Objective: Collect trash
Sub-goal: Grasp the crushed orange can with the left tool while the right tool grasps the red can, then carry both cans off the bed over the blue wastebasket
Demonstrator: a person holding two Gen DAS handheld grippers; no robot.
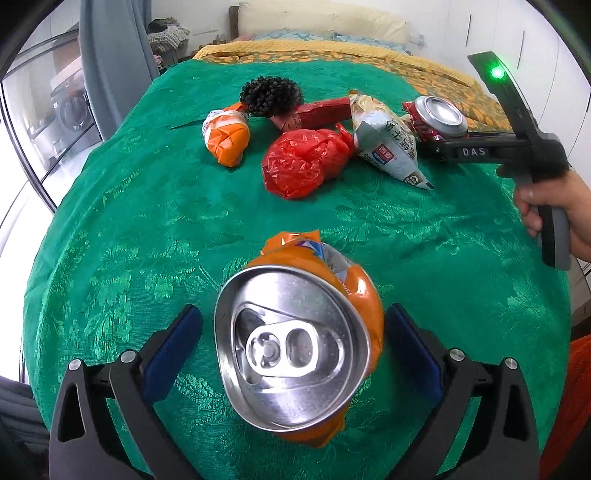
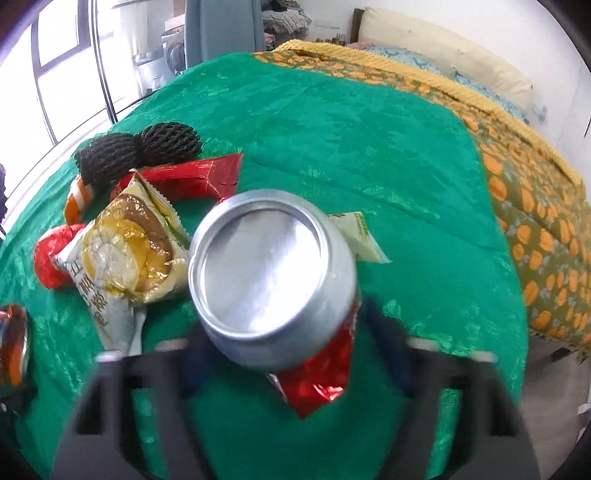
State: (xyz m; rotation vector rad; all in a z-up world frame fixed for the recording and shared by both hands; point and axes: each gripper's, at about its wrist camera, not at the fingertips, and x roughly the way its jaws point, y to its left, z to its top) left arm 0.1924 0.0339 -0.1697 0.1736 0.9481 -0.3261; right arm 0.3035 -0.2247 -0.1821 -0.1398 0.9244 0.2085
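Note:
A crushed orange can (image 1: 299, 343) stands on the green cloth (image 1: 147, 206) between the fingers of my left gripper (image 1: 293, 350); the jaws are open, with a gap on the left side. A crushed red can (image 2: 273, 284) sits between the blurred fingers of my right gripper (image 2: 291, 354), which is open around it. In the left wrist view the right gripper (image 1: 458, 149) reaches the red can (image 1: 437, 120) at the far right. More trash lies behind: a red plastic bag (image 1: 303, 162), a white snack bag (image 1: 388, 144), an orange wrapper (image 1: 227, 134), a red wrapper (image 1: 321, 112) and black foam netting (image 1: 271, 94).
The green cloth covers a bed; a yellow-orange patterned blanket (image 2: 535, 206) lies at its far side with a cream headboard (image 1: 321, 20). A glass door (image 1: 40, 122) and a grey curtain (image 1: 110, 55) are on the left. White cupboards (image 1: 535, 48) stand at the right.

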